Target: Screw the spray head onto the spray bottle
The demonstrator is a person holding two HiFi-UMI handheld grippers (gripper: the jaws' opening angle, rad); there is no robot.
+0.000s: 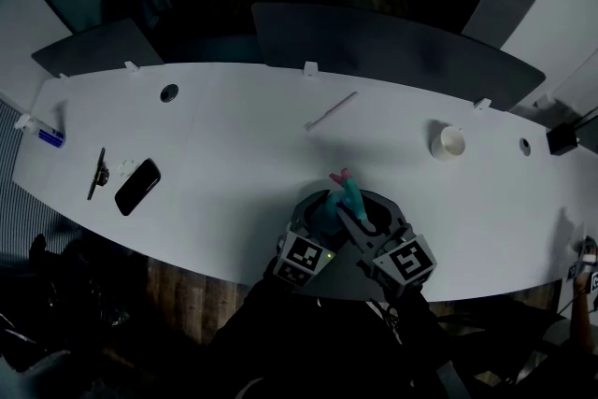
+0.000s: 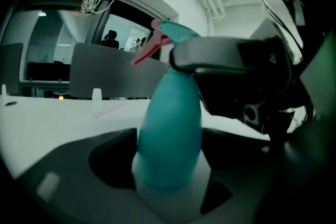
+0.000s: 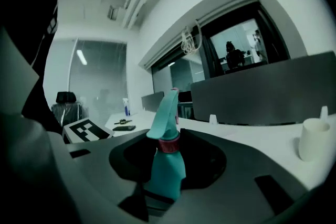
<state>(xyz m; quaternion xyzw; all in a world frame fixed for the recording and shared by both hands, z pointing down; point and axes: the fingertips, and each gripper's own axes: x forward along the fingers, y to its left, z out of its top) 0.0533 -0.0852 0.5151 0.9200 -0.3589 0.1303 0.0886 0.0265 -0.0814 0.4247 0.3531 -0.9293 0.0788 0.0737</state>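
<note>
Head view, lower centre: your left claw (image 1: 320, 208) and right claw (image 1: 366, 224) both pinch the spray bottle (image 1: 354, 198), probably steadying it while you tighten the spray head (image 1: 341, 176).

- Near the front edge of the white table (image 1: 243, 135), the left gripper (image 1: 320, 212) and right gripper (image 1: 366, 221) crowd close around a teal spray bottle (image 1: 352, 197) — its pink trigger (image 1: 338, 175) on the far side.
- A black phone (image 1: 137, 186) lies far left; a white cup (image 1: 451, 141) stands to the right.
</note>
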